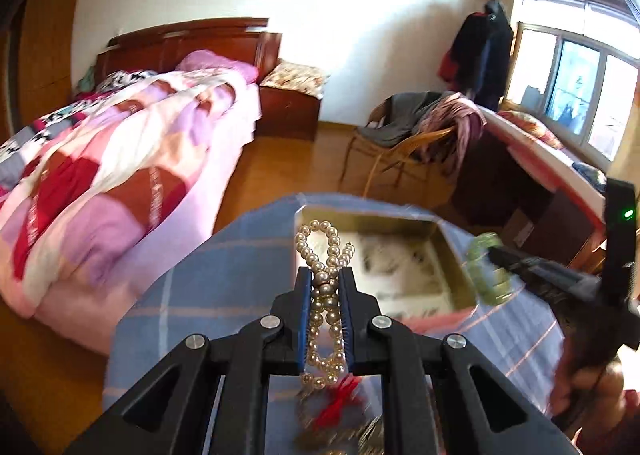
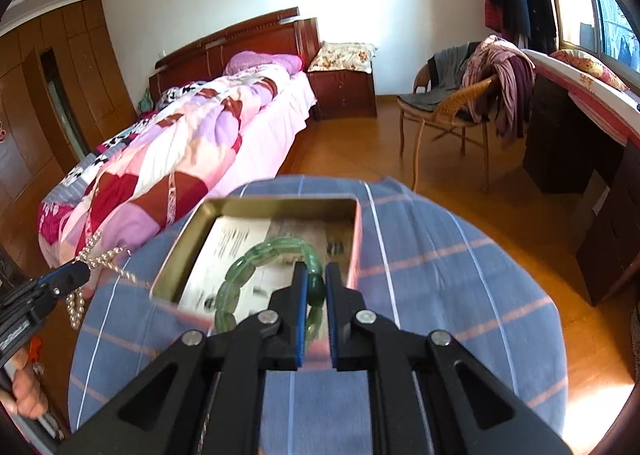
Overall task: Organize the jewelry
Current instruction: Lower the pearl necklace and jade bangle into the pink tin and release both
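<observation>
My left gripper (image 1: 325,275) is shut on a pearl necklace (image 1: 323,255) that loops above and hangs below the fingers; it is held just in front of an open metal tin (image 1: 456,251). My right gripper (image 2: 316,275) is shut on a green bead bracelet (image 2: 256,259) and holds it over the tin (image 2: 280,205), which is lined with printed paper. In the left wrist view the right gripper (image 1: 494,253) and the bracelet (image 1: 480,251) sit at the tin's right side. In the right wrist view the left gripper (image 2: 86,267) with the pearls (image 2: 94,251) is left of the tin.
The tin stands on a round table covered with a blue checked cloth (image 2: 440,275). More jewelry with a red piece (image 1: 340,403) lies blurred below my left gripper. A bed (image 2: 192,143) is to the left, a wicker chair with clothes (image 2: 468,95) and a dark desk (image 2: 580,135) to the right.
</observation>
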Demonstrator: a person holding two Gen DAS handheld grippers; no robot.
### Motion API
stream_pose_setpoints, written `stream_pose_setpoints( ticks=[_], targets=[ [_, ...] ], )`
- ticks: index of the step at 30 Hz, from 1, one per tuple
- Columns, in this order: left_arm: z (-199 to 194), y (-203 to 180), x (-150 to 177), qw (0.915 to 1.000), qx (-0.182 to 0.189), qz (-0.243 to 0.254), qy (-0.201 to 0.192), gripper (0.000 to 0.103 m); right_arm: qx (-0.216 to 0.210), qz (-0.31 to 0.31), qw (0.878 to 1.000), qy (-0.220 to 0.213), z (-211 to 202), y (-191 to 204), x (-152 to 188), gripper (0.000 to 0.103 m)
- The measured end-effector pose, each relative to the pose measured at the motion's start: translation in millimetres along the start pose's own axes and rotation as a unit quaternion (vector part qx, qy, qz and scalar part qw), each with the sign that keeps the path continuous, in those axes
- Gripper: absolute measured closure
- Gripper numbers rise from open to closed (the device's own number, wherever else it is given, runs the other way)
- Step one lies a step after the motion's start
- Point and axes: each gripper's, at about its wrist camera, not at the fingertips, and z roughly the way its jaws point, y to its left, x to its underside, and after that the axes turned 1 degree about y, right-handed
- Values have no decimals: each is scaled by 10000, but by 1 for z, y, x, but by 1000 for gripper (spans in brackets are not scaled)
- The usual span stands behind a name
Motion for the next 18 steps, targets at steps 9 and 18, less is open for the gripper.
stream_pose_setpoints(
  ticks=[9,18],
  targets=[
    [88,-16,-2,9984,201,-6,535,91,49,65,9995,298,56,0,8,92],
    [119,-14,13,9958,8,117,913,90,123,-94,9994,301,67,1,13,91]
  ],
)
